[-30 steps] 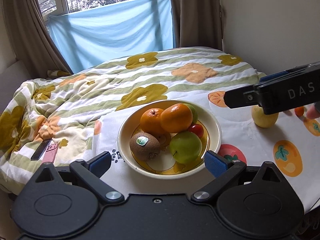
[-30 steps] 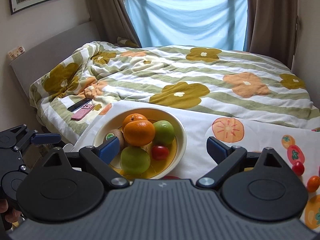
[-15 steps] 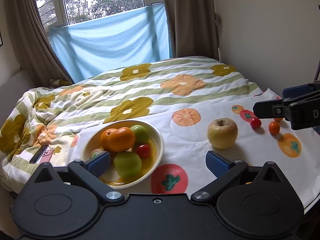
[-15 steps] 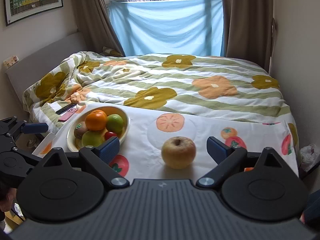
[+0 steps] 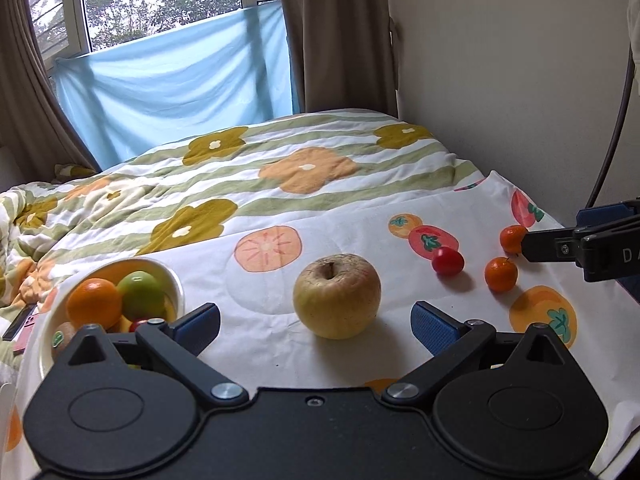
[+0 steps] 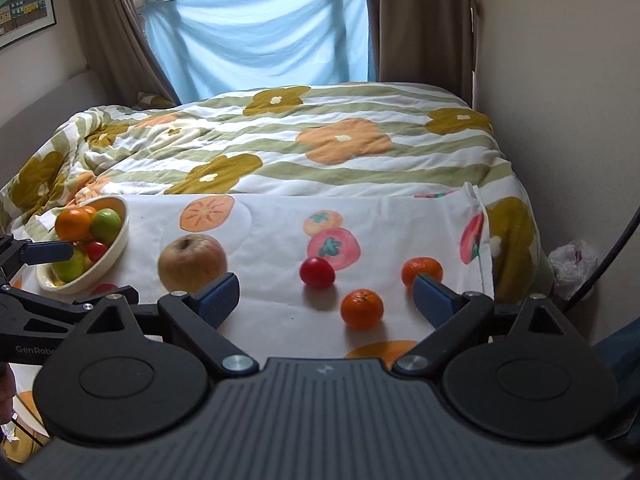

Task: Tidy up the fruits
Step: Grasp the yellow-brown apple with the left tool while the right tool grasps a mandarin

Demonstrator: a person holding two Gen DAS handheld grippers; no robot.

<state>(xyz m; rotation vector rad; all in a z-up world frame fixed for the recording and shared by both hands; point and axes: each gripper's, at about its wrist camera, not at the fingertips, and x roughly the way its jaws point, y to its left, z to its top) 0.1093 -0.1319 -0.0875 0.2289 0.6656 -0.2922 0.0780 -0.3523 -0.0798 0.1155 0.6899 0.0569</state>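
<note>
Cream bowl (image 5: pixel 176 288), part-hidden by left gripper (image 5: pixel 316 322), perhaps holds kiwi (image 5: pixel 60 338).

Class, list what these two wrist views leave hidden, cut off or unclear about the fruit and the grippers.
- Bowl, left wrist view: its near side and lower fruit sit behind the left gripper finger.
- Kiwi, same view: half covered by the gripper body.
- Far mandarin, right wrist view: partly behind a right gripper finger.
- Phones, left wrist view: cut off by the edge.
</note>
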